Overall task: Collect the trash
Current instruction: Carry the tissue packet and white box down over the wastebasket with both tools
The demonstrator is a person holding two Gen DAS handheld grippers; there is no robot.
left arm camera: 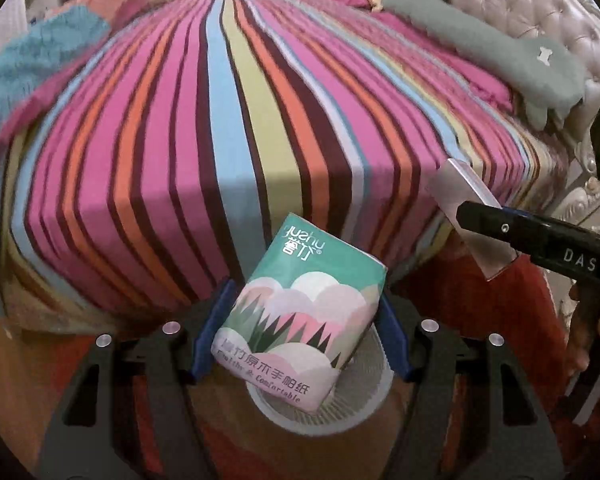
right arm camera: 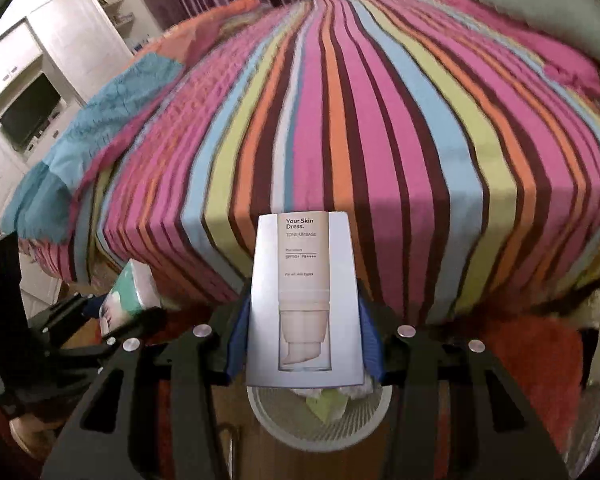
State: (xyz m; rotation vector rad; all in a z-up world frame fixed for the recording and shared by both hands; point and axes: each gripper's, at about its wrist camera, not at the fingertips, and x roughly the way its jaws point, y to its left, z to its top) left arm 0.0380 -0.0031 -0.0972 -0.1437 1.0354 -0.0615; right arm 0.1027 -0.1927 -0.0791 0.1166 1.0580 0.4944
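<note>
My left gripper [left arm camera: 306,290] is shut on a green and pink tissue pack [left arm camera: 296,320], tilted between its blue pads. Right below the pack stands a white slatted bin [left arm camera: 364,412]. My right gripper [right arm camera: 304,300] is shut on a white cosmetics box [right arm camera: 304,280] printed "Your Skin Dress", held upright over the same bin [right arm camera: 276,420]. Crumpled white paper [right arm camera: 352,390] and a yellow-green scrap [right arm camera: 326,404] lie in the bin. The left wrist view shows the right gripper [left arm camera: 466,216] with the box [left arm camera: 456,188] at the right. The right wrist view shows the left gripper [right arm camera: 124,320] with the pack [right arm camera: 128,292] at the left.
A bed with a striped cover [left arm camera: 260,120] fills the space just beyond the bin. On it lie a teal blanket [left arm camera: 28,60] and a grey-green plush cushion [left arm camera: 500,48] by the tufted headboard [left arm camera: 520,0]. A red rug [right arm camera: 532,352] covers the floor; a white cabinet with a TV [right arm camera: 28,112] stands left.
</note>
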